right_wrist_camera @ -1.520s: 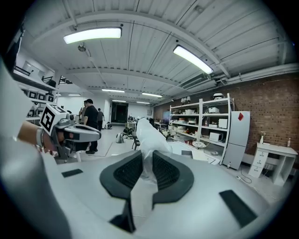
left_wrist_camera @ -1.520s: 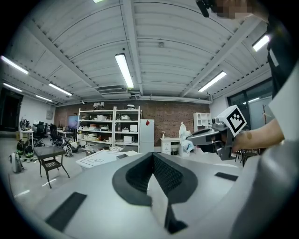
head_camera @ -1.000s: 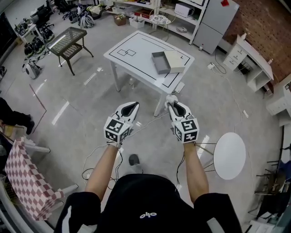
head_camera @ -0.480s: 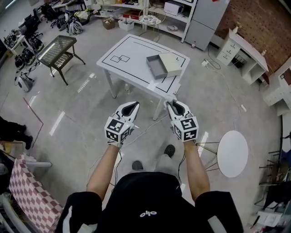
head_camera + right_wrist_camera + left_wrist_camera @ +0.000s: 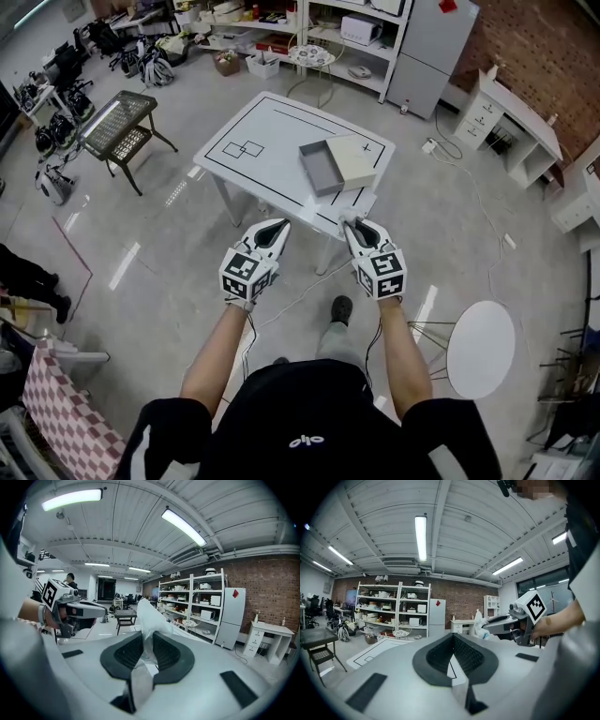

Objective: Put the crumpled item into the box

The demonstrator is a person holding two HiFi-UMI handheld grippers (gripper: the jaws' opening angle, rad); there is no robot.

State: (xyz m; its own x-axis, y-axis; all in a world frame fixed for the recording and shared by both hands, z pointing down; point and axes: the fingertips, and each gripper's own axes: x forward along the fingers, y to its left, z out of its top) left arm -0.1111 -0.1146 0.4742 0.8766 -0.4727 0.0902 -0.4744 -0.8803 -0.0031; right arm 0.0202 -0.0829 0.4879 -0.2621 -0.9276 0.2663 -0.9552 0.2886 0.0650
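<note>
sheet (image 5: 147, 618), white, thin and crumpled, stands pinched between the pads of the right gripper (image 5: 146, 638), which is closed on it and held in the air. in the head view the sheet shows as a small white tuft (image 5: 349, 223) at that gripper's tip (image 5: 359, 229), just at the table's near right corner. the grey box (image 5: 319, 169) sits open on the table (image 5: 272, 131) at its right end, close to that same corner, with a cream lid (image 5: 355, 159) leaning on its far side. the left gripper (image 5: 273, 229) is level beside the right one, jaws (image 5: 453, 637) brought together at the tips with nothing in them. bare floor (image 5: 178, 244) lies open to the left of the table; a round white stool (image 5: 481, 335) stands well off to the right. since the earlier frames the table has drawn closer: floor showed between the tips and its near edge, now they overlap it.
</note>
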